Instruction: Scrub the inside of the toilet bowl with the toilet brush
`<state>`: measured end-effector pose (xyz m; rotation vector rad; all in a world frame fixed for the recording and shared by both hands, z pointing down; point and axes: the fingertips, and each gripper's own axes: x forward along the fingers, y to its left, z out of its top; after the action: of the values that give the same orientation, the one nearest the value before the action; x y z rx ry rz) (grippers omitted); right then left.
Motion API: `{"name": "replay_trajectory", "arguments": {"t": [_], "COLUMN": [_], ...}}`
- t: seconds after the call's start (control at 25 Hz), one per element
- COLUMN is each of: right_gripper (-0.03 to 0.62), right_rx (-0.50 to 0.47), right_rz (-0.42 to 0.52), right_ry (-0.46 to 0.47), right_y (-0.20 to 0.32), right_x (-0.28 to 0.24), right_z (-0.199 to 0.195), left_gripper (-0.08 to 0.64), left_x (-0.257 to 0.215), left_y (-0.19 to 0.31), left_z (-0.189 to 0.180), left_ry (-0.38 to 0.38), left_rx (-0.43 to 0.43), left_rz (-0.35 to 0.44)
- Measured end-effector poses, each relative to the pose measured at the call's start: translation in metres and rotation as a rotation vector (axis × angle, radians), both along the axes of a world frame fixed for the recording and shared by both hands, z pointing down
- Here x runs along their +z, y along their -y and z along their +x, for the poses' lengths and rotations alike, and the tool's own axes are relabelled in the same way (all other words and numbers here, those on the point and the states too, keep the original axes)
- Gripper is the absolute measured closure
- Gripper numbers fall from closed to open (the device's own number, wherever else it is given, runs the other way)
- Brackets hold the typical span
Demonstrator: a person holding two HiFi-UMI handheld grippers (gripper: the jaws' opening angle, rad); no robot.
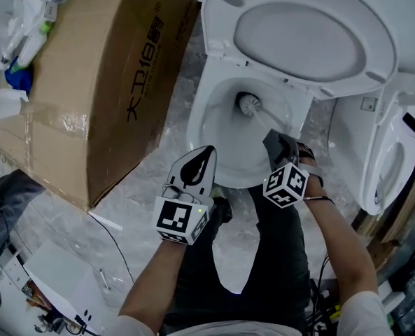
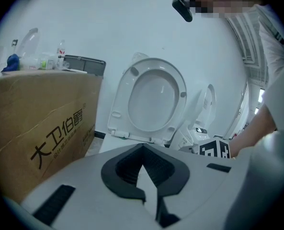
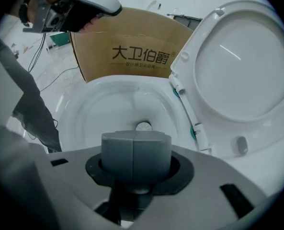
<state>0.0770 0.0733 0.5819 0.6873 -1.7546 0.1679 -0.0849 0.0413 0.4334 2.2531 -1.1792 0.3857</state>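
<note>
Sensibly, your left gripper hangs closed and empty beside the toilet bowl rim, out of the way, while the toilet brush head sits deep near the drain, its handle clamped in your right gripper for reach

Our left arm comes up from 7 o'clock in the head view, bare at the forearm. Its left gripper points toward 1 o'clock, marker cube facing up. In the left gripper view its jaws meet at the tips with nothing between them. Our right arm reaches in from 5 o'clock. The right gripper points toward 11 o'clock, and its jaws are clamped on the grey handle end of the toilet brush.
</note>
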Motion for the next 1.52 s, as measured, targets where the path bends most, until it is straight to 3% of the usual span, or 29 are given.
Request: {"name": "replay_trajectory", "arguments": {"t": [0.52, 0.96, 1.24, 1.52], "right_gripper": [0.436, 0.436, 0.436, 0.436], "right_rx": [0.236, 0.420, 0.460, 0.505], "right_rz": [-0.082, -0.025, 0.074, 0.115], "right_ry": [0.234, 0.440, 0.536, 0.665], "right_y": [-0.070, -0.097, -0.109, -0.130], "right_x": [-0.168, -0.340, -0.434, -0.502], "right_z": [0.002, 0.018, 0.026, 0.028], "left_gripper": [0.554, 0.554, 0.554, 0.554], "left_x": [-0.144, -0.273, -0.349, -0.397], "left_y": [-0.044, -0.079, -0.094, -0.113], "left_z": [0.030, 0.040, 0.041, 0.041], "left_ry": [-0.037, -0.041, -0.063, -0.085], "left_rx": [0.090, 0.153, 0.194, 0.198], "left_rz": [-0.012, 0.005, 0.088, 0.124]}}
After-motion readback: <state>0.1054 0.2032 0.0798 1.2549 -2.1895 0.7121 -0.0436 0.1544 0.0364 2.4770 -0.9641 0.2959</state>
